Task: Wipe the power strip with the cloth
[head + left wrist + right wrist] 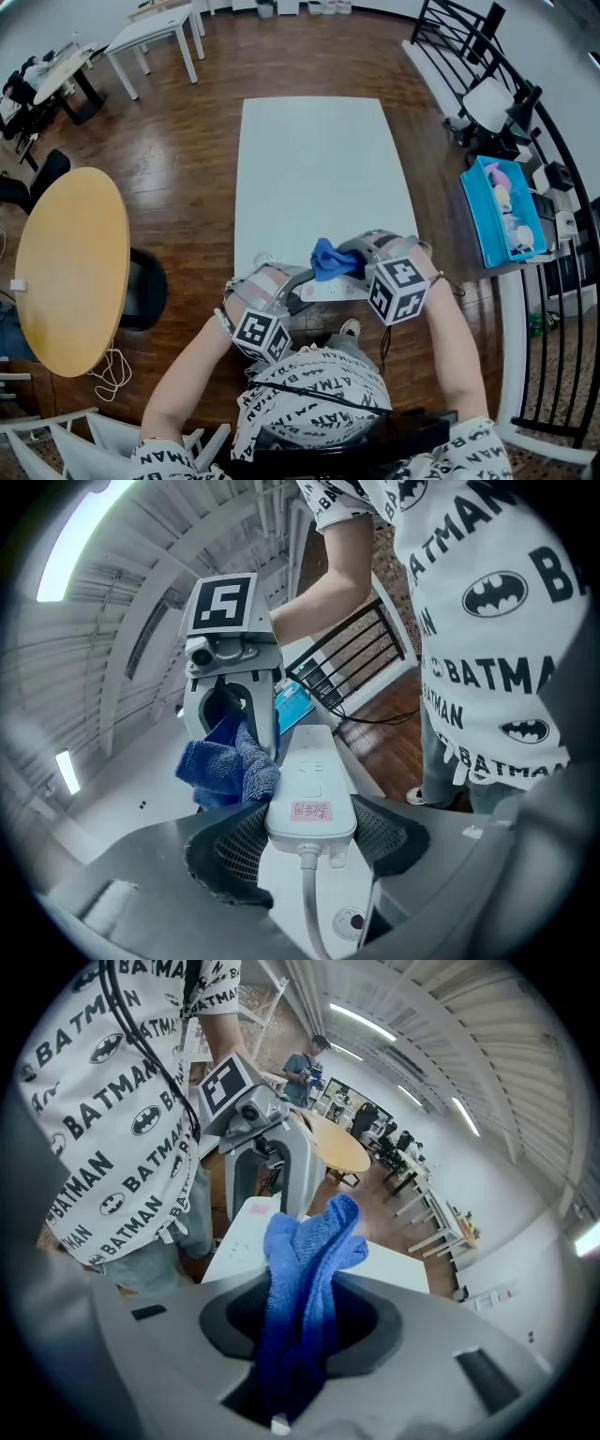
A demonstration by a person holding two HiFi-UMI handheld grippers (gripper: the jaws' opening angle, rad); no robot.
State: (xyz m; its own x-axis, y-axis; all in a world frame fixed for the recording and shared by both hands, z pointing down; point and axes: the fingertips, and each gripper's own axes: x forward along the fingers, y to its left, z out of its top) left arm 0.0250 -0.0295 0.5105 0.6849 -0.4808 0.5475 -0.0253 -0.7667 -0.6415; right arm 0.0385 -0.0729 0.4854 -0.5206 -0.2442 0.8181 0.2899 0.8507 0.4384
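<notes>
White table (309, 159): long, rectangular, on a wood floor.
Left gripper (309, 846): jaws set wide, clamped on the cord end of the power strip (313, 785), at the table's near end.
Right gripper (302, 1326): jaws pinching the blue cloth (305, 1260), which touches the strip's side.
</notes>
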